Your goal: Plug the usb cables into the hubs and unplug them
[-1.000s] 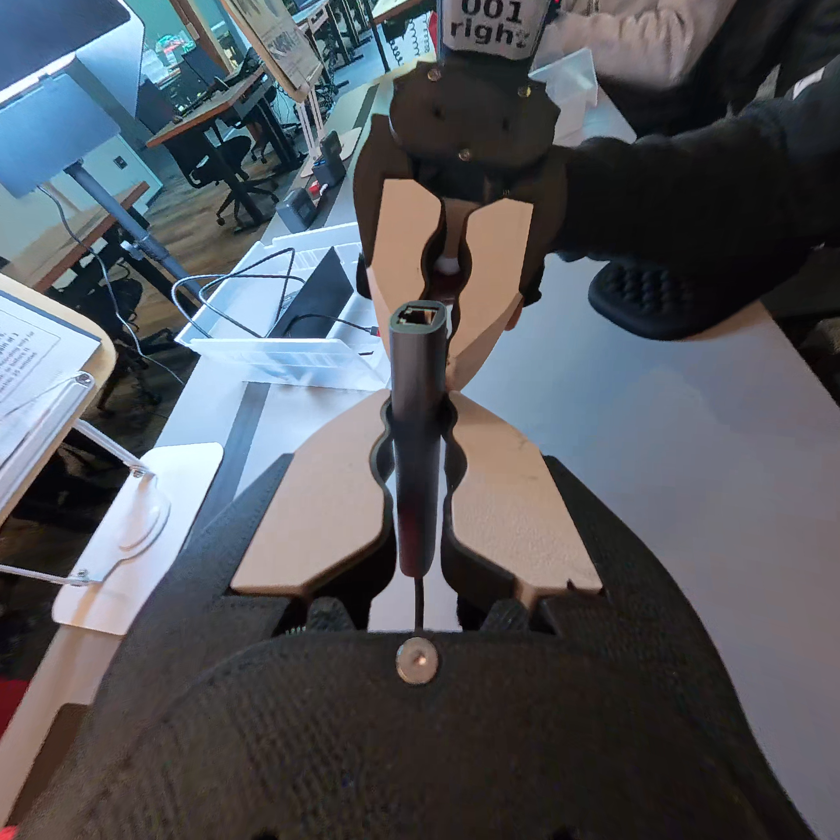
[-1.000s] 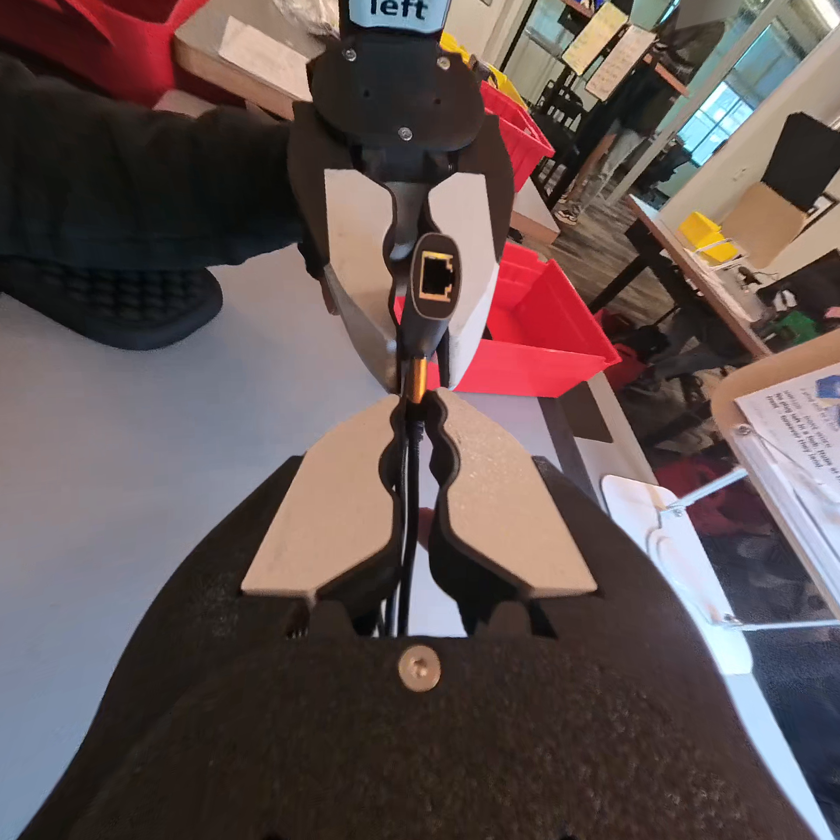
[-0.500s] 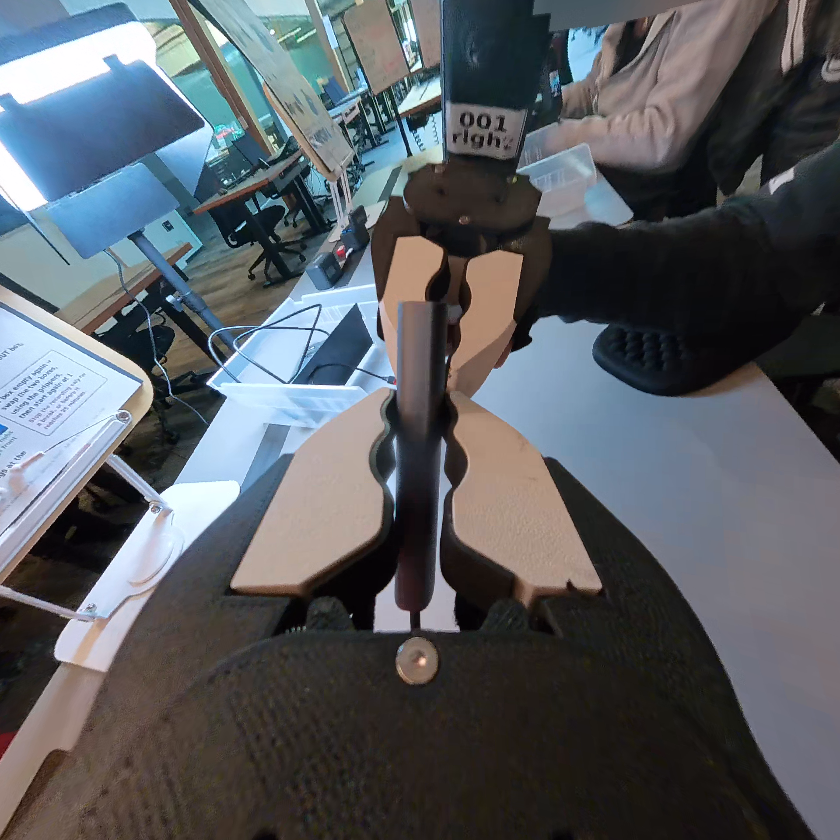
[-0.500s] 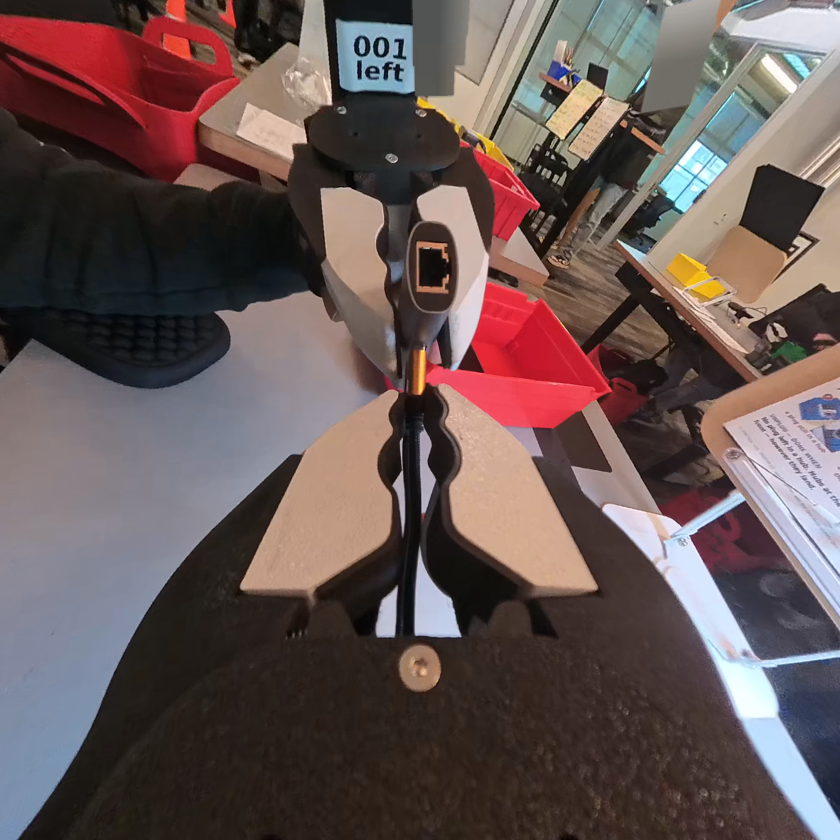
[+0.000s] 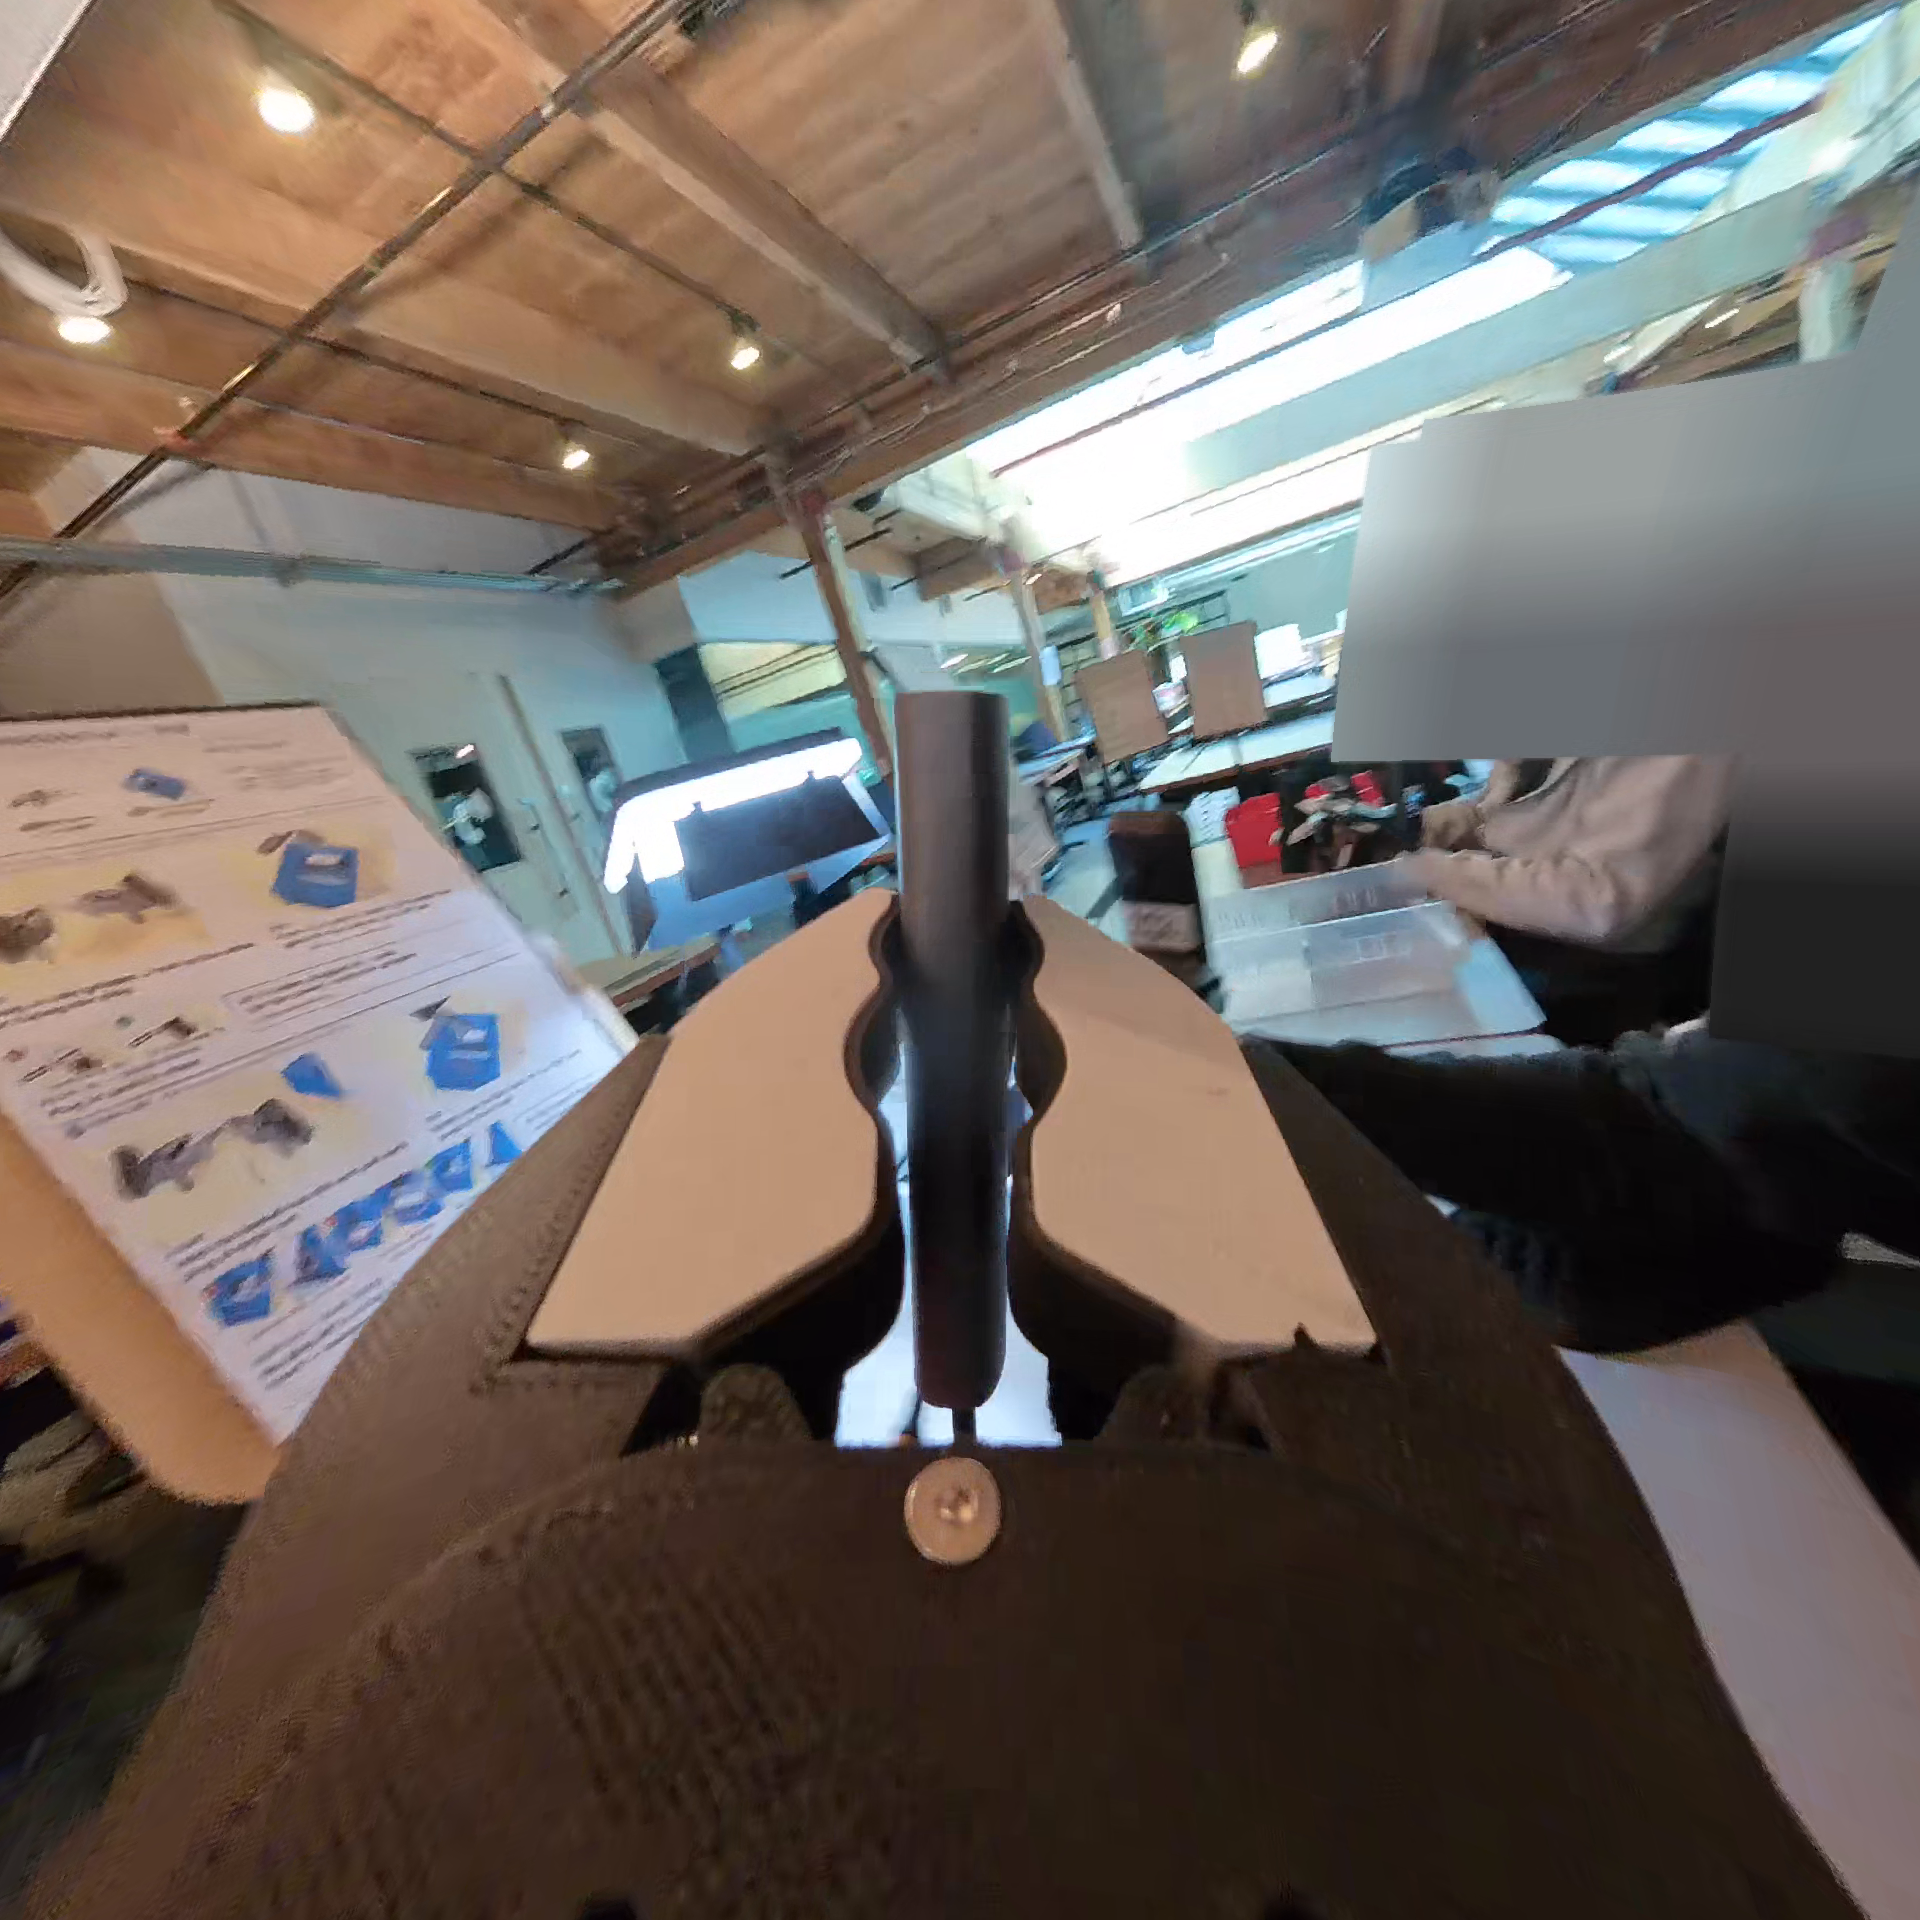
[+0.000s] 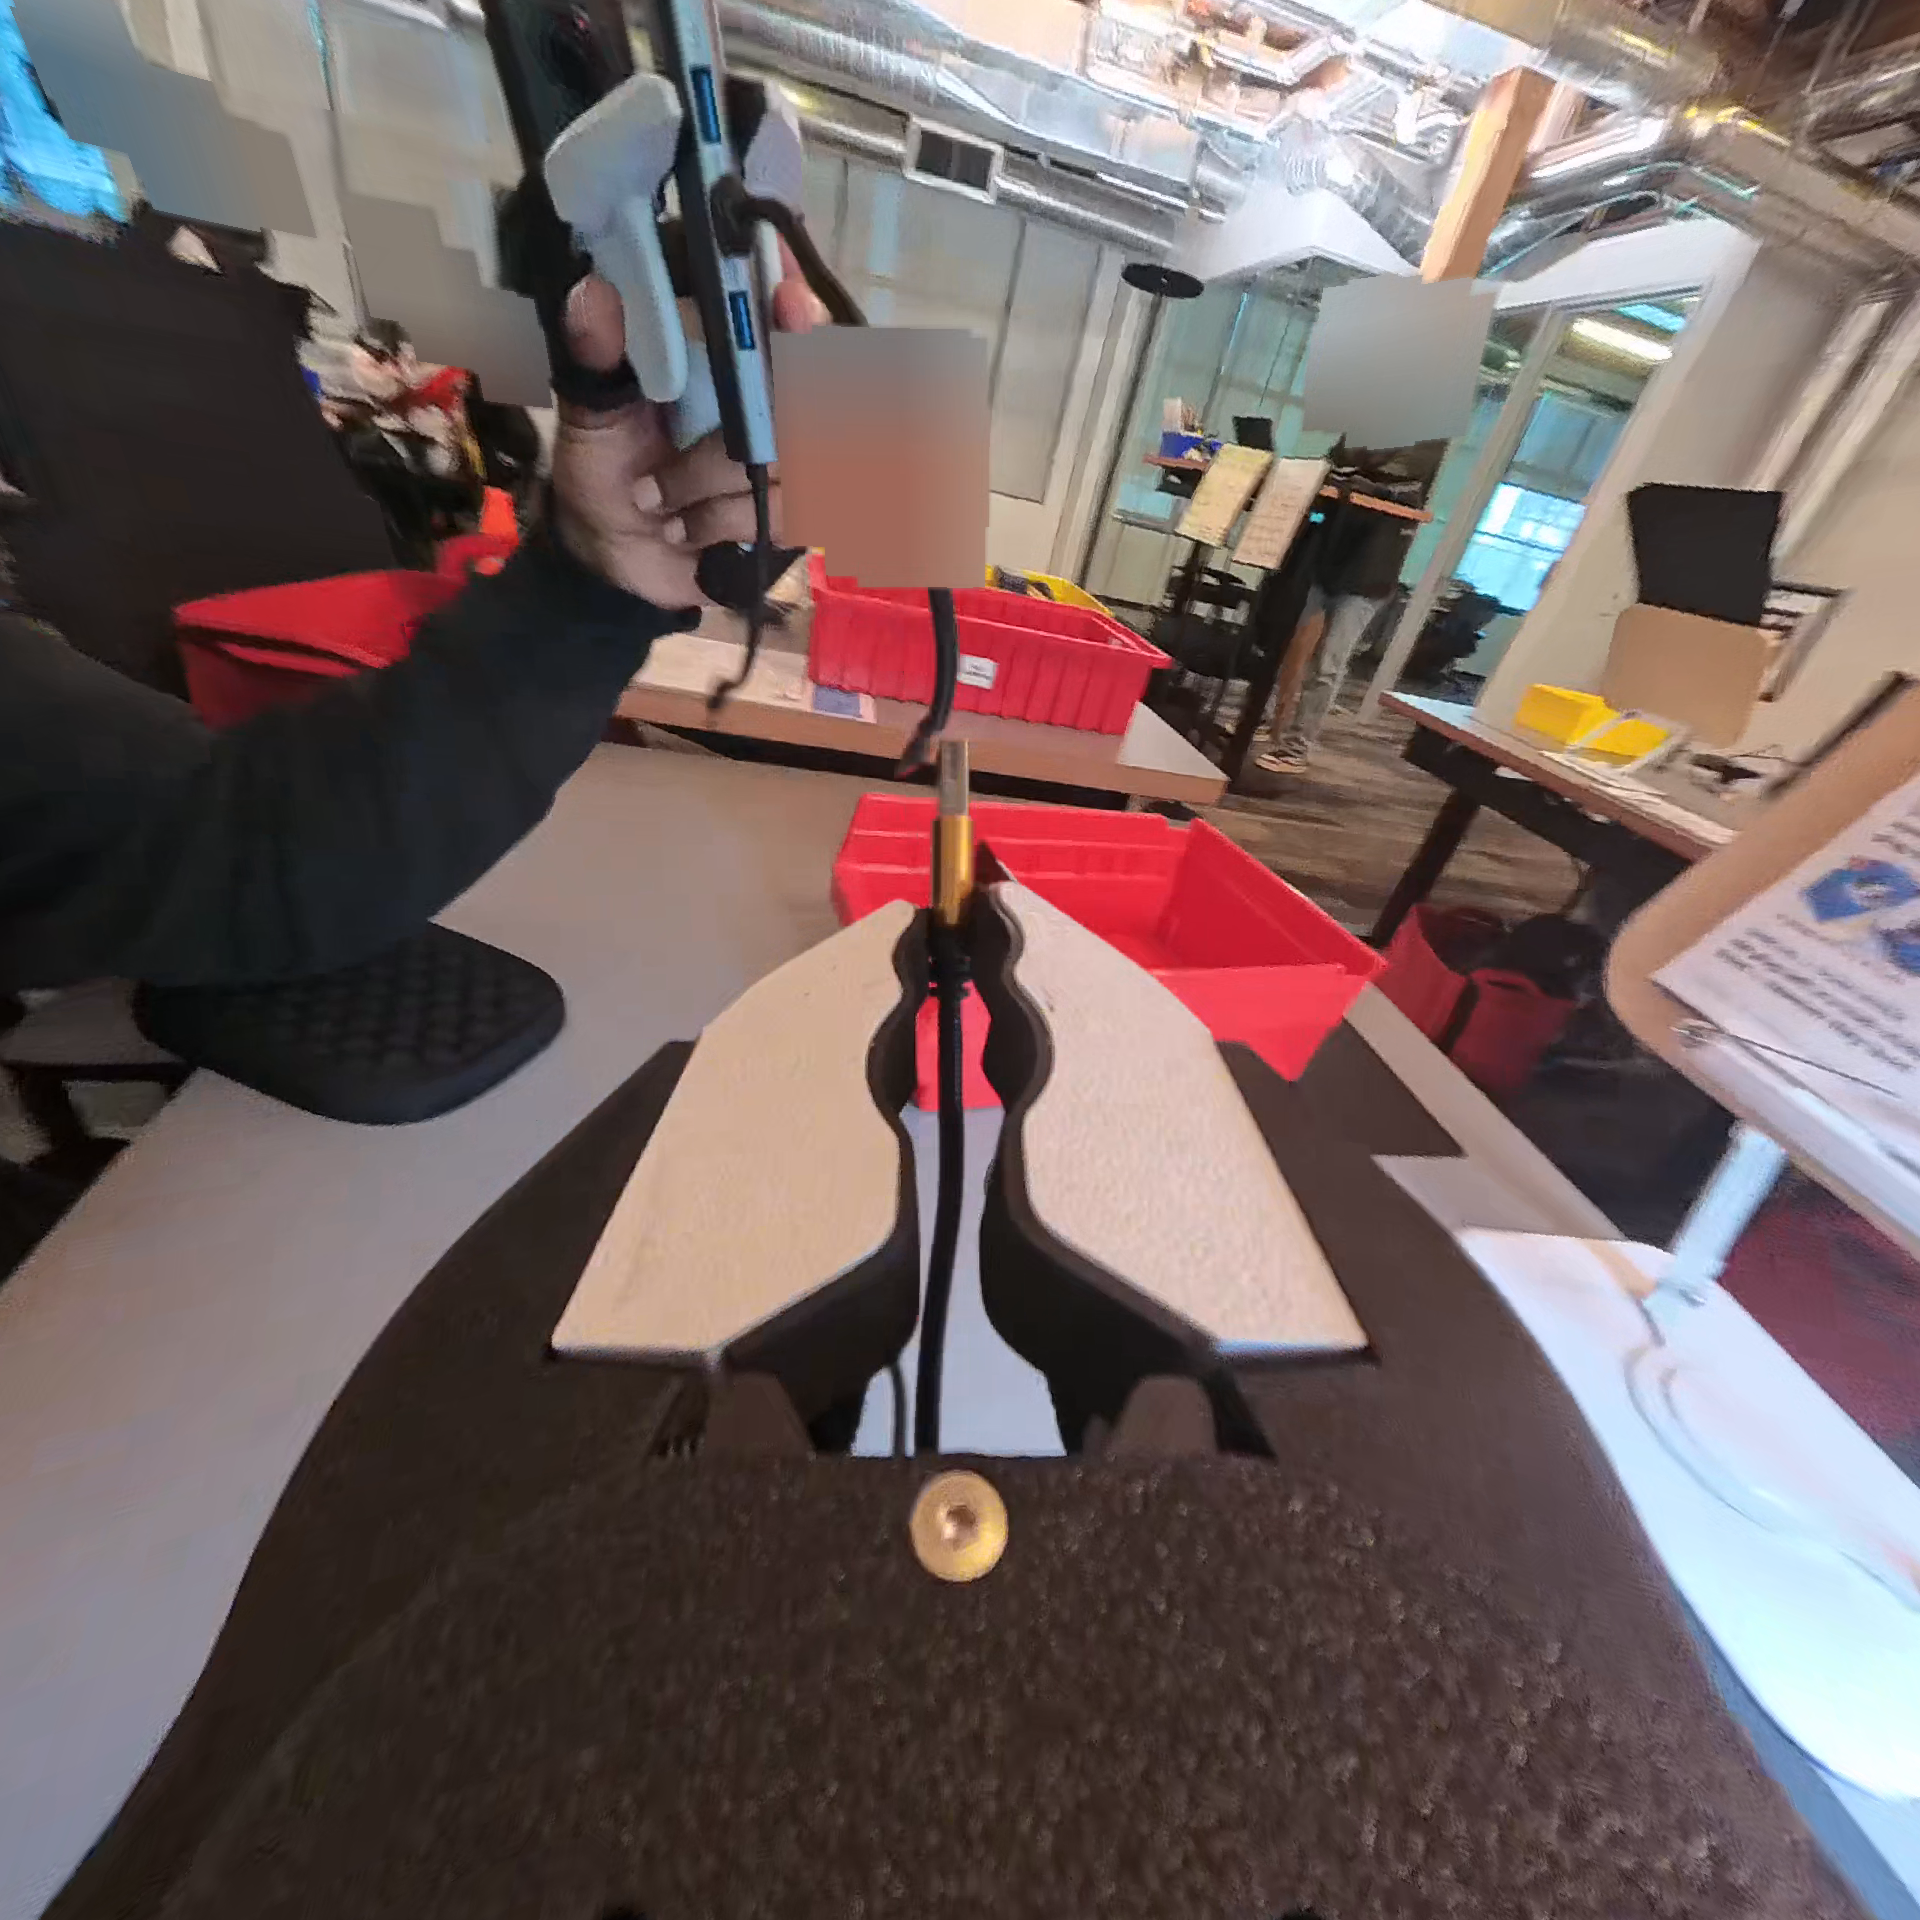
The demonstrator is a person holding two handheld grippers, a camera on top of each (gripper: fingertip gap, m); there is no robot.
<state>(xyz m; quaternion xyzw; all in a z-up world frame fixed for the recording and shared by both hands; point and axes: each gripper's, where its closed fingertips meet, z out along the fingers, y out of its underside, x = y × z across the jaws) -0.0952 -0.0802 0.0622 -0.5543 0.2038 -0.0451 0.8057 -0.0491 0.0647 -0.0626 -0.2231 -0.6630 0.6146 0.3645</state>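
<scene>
My left gripper (image 5: 951,920) is shut on a dark grey USB hub (image 5: 951,987) that stands up between the fingers, pointing toward the ceiling. In the right wrist view the hub (image 6: 727,312) is held high at the upper left by the left gripper (image 6: 698,125), its short cable hanging below. My right gripper (image 6: 951,925) is shut on a black USB cable (image 6: 940,1143) just behind its gold plug (image 6: 951,862). The plug's metal tip is bare and well apart from the hub.
A red bin (image 6: 1226,935) sits on the white table (image 6: 260,1299) just beyond the right gripper. A black wrist pad (image 6: 353,1029) lies at left. Instruction boards on stands are at the table's sides (image 5: 260,987) (image 6: 1818,935). A clear plastic box (image 5: 1340,945) stands farther off. Spacing between my two grippers at the tips: around 20 cm.
The plug was seated in the hub with the grippers facing each other. The left gripper has swung the hub up and away, and the plug is now out of it.
</scene>
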